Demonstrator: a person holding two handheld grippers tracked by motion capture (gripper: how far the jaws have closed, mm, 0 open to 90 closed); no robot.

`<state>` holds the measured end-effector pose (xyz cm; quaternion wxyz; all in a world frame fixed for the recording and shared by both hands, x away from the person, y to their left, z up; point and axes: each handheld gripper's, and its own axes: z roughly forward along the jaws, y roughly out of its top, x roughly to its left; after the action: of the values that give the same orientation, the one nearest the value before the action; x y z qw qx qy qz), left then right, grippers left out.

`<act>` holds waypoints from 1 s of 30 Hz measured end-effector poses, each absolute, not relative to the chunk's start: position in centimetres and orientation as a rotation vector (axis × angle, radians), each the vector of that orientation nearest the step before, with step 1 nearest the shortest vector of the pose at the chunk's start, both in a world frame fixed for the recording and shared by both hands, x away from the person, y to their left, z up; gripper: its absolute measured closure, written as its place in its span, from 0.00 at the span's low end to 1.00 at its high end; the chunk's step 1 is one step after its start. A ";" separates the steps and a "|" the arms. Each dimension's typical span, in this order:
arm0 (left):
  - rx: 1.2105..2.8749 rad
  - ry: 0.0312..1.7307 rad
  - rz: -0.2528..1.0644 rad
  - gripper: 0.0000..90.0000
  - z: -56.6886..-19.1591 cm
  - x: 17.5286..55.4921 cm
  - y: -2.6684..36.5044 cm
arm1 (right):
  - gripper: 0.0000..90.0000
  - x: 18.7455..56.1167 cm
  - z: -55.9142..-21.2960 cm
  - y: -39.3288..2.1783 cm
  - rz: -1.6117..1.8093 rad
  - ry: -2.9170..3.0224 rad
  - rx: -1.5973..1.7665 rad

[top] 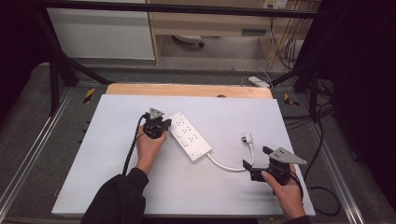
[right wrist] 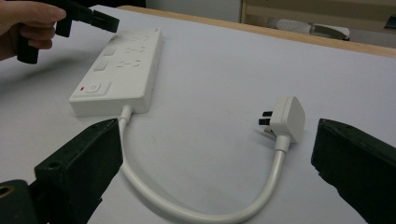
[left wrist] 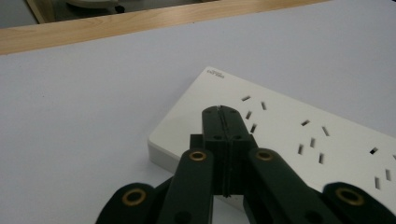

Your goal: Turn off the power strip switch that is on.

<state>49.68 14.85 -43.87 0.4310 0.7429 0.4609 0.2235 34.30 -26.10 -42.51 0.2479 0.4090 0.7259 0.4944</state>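
Two grippers: both work around one white power strip [top: 188, 135], taken here as the landmark for every place below.
Power strip: it lies flat on the pale table top [top: 116, 186], set on a slant near the table's middle, with rows of socket slots along its upper face and a switch with a small red mark at its cable end.
Left gripper [top: 157, 125]: held in the person's left hand [top: 149, 148], it sits at the far end of the power strip, just beside its left edge.
Left gripper state: clenched with nothing between the jaws; in the left gripper view the two black jaws meet in one closed seam [left wrist: 223, 122].
Left gripper contact: its closed tip stands over the strip's top face close to the first socket slots; whether it presses on the plastic I cannot tell.
Right gripper [top: 252, 161]: held in the person's right hand [top: 287, 191], it is well apart from the power strip, on the cable side and nearer the person.
Right gripper state: released, jaws spread wide and grasping nothing.
Cable [top: 224, 165]: white, it leaves the strip's near end and curves in a loop across the table.
Plug [right wrist: 287, 117]: white, lying on the table at the cable's far end, away from the strip; in the right gripper view it sits between the spread jaws but farther off, touched by neither.
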 end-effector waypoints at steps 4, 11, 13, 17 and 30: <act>1.851 1.153 0.555 1.00 -44.0 49.8 14.8 | 0.03 34.3 -42.5 -26.1 1.348 1.978 1.115; 1.854 1.158 0.556 1.00 -44.1 49.8 14.8 | 0.03 34.3 -42.5 -26.2 1.348 1.978 1.116; 1.854 1.160 0.555 1.00 -44.1 49.9 14.9 | 0.03 34.3 -42.5 -26.2 1.348 1.978 1.116; 1.856 1.158 0.552 1.00 -44.2 49.9 14.8 | 0.03 34.3 -42.5 -26.2 1.349 1.978 1.117; 1.850 1.166 0.566 1.00 -44.4 50.0 14.8 | 0.03 34.4 -42.5 -26.2 1.350 1.977 1.116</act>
<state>49.99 14.83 -44.38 0.4273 0.7405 0.4666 0.2267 34.36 -26.21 -42.54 0.2478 0.4094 0.7251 0.4952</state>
